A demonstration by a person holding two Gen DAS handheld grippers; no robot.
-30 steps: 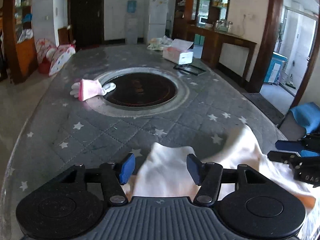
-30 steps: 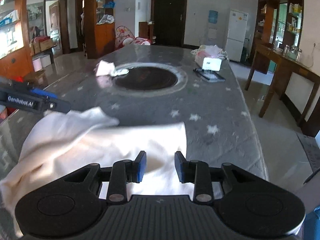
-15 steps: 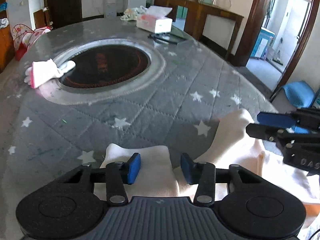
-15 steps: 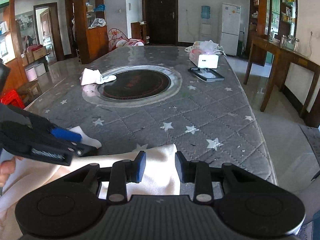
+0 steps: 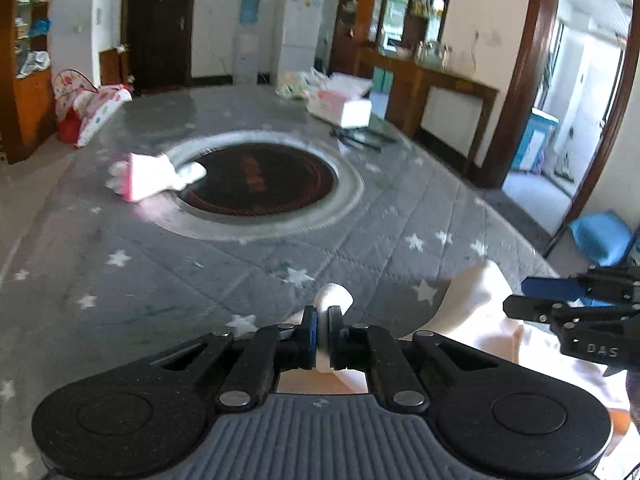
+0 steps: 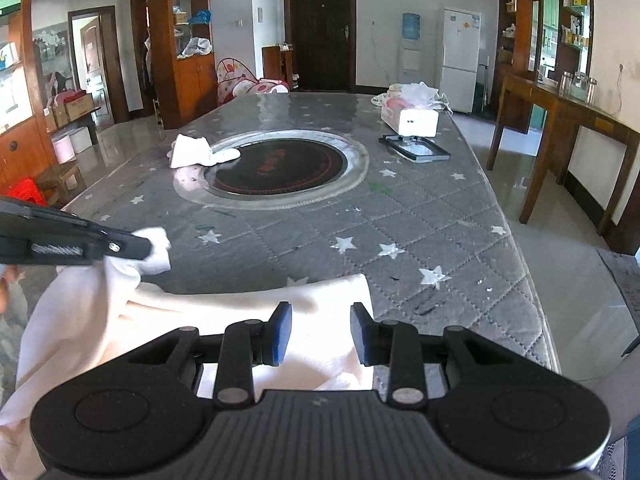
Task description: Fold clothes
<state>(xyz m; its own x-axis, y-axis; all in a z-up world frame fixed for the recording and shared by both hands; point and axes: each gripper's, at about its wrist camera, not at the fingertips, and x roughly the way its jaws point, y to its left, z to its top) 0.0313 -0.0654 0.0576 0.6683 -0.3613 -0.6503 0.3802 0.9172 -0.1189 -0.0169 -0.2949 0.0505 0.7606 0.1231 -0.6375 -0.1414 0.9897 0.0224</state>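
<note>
One long table [image 6: 460, 216] under a grey quilted cover with white stars fills both views, and a round dark hotplate [image 6: 276, 166] ringed in pale metal sits sunk in its middle. Nearest the cameras, at the table's 6 o'clock edge, lies the cream garment [image 6: 224, 312], spread flat in part and bunched up toward 9 o'clock in the right wrist view. From the left wrist view the same cloth runs from 6 o'clock out to 4 o'clock. The left gripper [image 5: 323, 334] has its blue-padded jaws pressed together on a fold of this garment, a small tuft of fabric poking up just past the tips; in the right wrist view it enters from 9 o'clock with the cloth pinched and lifted at its tip. The right gripper [image 6: 320, 334] stands with its jaws well apart over the near hem of the garment, holding nothing; it shows at 3 o'clock in the left wrist view, close above the cloth. Further up the table, a white tissue box [image 6: 410, 118] rests at 1 o'clock of the hotplate with a dark flat tray [image 6: 414, 148] just in front of it. A small pink and white folded cloth [image 6: 192, 152] lies touching the hotplate's ring at 10 o'clock.
</note>
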